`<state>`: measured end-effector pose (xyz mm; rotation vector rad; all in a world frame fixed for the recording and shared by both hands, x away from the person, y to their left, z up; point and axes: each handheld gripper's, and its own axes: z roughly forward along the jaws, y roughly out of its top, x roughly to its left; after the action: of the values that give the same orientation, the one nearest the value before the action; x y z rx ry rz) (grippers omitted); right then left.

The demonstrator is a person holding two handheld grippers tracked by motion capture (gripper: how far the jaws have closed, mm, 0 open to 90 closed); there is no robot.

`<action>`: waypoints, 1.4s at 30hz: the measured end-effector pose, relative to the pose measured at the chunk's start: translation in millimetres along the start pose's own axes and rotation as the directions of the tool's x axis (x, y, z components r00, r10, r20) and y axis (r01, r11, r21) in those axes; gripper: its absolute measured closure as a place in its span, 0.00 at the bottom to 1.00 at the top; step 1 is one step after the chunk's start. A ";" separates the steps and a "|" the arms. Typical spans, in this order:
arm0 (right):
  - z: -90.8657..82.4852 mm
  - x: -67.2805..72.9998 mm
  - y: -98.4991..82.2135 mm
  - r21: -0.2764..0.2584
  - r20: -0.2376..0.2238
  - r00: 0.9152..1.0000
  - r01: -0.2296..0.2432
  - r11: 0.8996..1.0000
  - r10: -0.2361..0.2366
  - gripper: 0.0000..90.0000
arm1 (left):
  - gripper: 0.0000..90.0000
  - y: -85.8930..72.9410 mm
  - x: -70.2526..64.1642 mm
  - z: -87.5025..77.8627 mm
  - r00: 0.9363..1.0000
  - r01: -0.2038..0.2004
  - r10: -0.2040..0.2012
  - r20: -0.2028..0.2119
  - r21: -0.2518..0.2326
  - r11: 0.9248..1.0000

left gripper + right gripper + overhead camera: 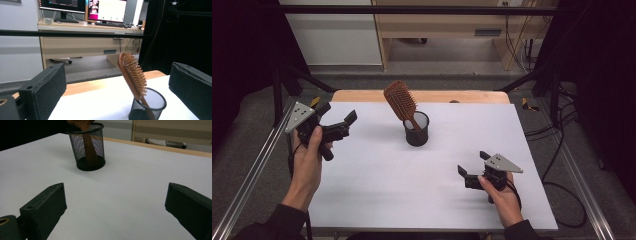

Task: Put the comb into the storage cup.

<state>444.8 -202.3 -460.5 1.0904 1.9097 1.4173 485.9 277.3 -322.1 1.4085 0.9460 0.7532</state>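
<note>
The left tongs [339, 118] are hanging above the counter [377, 185] with their jaws spread wide and nothing between them. Ahead of them and off toward their right jaw, a wooden hairbrush [401, 100] is standing handle-down in a black mesh cup [416, 131], its bristled head leaning out over the rim. In the left gripper view the hairbrush [132, 72] is showing between the two jaws, nearer the right one, with the mesh cup [148, 106] well apart from both. The right tongs [471, 164] are sitting low over the counter, jaws likewise gaping and empty. In the right gripper view the mesh cup [88, 147] is standing well ahead, above the left jaw.
</note>
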 end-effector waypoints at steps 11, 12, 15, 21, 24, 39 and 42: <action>-4.1 -2.2 0.0 -0.006 0.004 1.000 -0.002 1.000 0.002 0.06 | 0.02 -4.9 9.0 -27.9 0.997 -0.072 0.073 -0.035 0.008 0.997; -4.5 -2.7 -0.5 -0.006 0.003 1.000 -0.004 1.000 0.004 0.07 | 0.02 -5.8 8.8 -31.2 0.996 -0.081 0.081 -0.038 0.008 0.997; -5.3 -3.7 -1.1 -0.006 0.002 1.000 -0.009 1.000 0.009 0.07 | 0.02 -9.0 9.0 -37.1 0.997 -0.070 0.071 -0.039 0.006 0.998; -6.7 -3.4 -0.2 -0.014 -0.005 1.000 -0.011 1.000 0.011 0.08 | 0.02 -13.1 10.3 -46.4 0.997 -0.063 0.063 -0.038 -0.004 0.998; -6.9 -3.4 -0.2 -0.022 -0.006 1.000 -0.007 1.000 0.007 0.08 | 0.02 -15.7 10.9 -49.5 0.998 -0.059 0.059 -0.039 -0.008 0.998; -12.0 -5.7 -0.1 -0.053 0.021 1.000 0.006 0.999 -0.005 0.03 | 0.02 -37.5 17.8 -67.0 0.997 -0.046 0.046 -0.056 0.008 0.999; -13.9 -6.9 -0.1 -0.062 0.036 0.999 -0.003 0.998 0.006 0.03 | 0.02 -39.8 20.3 -71.1 0.997 -0.038 0.039 -0.064 0.006 0.999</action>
<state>437.6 -215.4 -456.5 1.0846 1.8270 1.4395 428.1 326.2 -358.5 1.4176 0.9732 0.8298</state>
